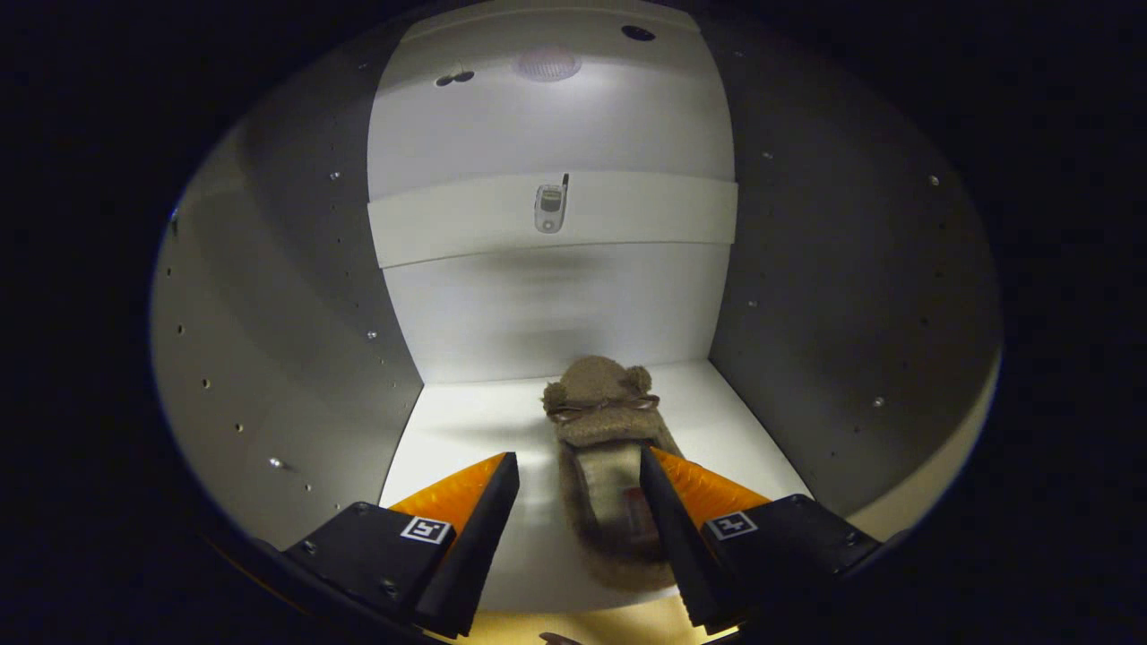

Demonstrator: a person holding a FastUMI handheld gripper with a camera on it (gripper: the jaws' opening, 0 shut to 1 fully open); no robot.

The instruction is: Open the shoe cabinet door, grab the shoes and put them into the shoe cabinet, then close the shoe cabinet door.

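Your tool (579,466) is inside the shoe cabinet (296,296), pointed at the back wall, with its fingers spread apart and nothing clamped, so it reads as released. The fuzzy brown slipper (602,421) lies flat on the cabinet floor (466,421), toe end away from you and close to the back wall, heel end toward you. It has small round ears on the toe and a thin bow (602,408) across the top. The slipper sits in the gap between your fingers but off to the right of it: your right finger (668,515) is right at the slipper's right edge and overlaps it in the view, whether it touches you cannot tell. Your left finger (488,515) stands well apart from the slipper, with bare floor between them. The opening of the slipper, with a paler insole, faces up just ahead of the right fingertip. The back wall (551,305) is pale with a horizontal rail (645,215) across it, and a small metal fitting (550,208) is fixed on the middle of that rail. The grey side walls left and right carry rows of small peg holes. At the top of the cabinet there is a round light (547,64) and a dark hole (638,33) beside it. The slipper is fully inside the cabinet, on the lit floor.
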